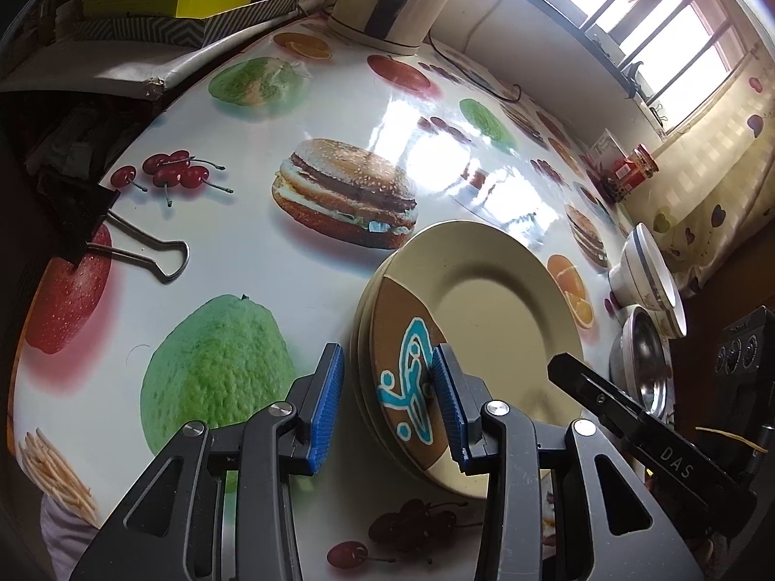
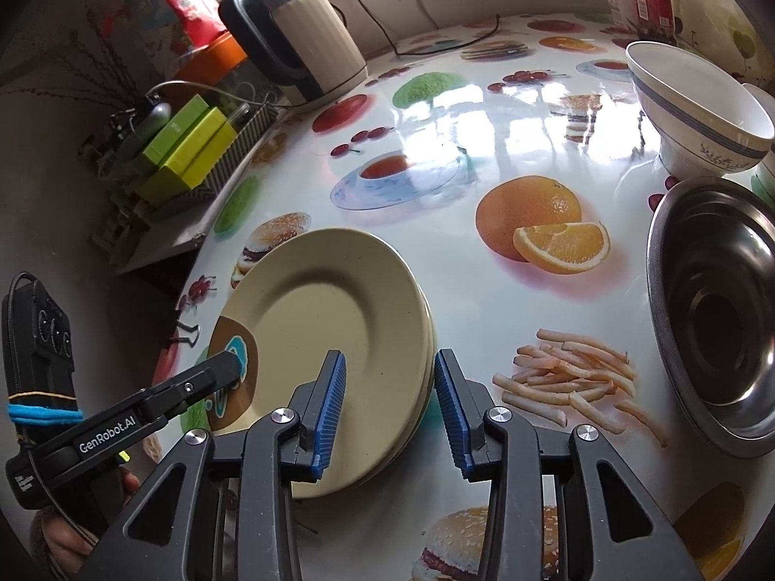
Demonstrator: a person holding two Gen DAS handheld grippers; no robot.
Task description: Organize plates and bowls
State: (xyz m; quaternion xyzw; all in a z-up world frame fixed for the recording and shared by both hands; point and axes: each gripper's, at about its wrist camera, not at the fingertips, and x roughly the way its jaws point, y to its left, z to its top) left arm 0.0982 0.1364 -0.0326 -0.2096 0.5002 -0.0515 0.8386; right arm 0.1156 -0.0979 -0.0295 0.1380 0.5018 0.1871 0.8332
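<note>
Both grippers straddle the rim of the plate stack point(image 2: 339, 319) – the left gripper point(image 1: 387, 402) and right gripper point(image 2: 390, 409) have jaws spread, not pressing it.

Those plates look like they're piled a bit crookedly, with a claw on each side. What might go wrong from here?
1. The plate stack is staggered, not squared; a nudge from either tool could slide the top plate off.
2. The left tool and right tool both straddle the stack's rim, jaws apart, so neither looks to be gripping it; lifting now would likely leave the plates behind.
3. The steel bowl and white bowl sit close by; a sideways swing might knock them.
</note>
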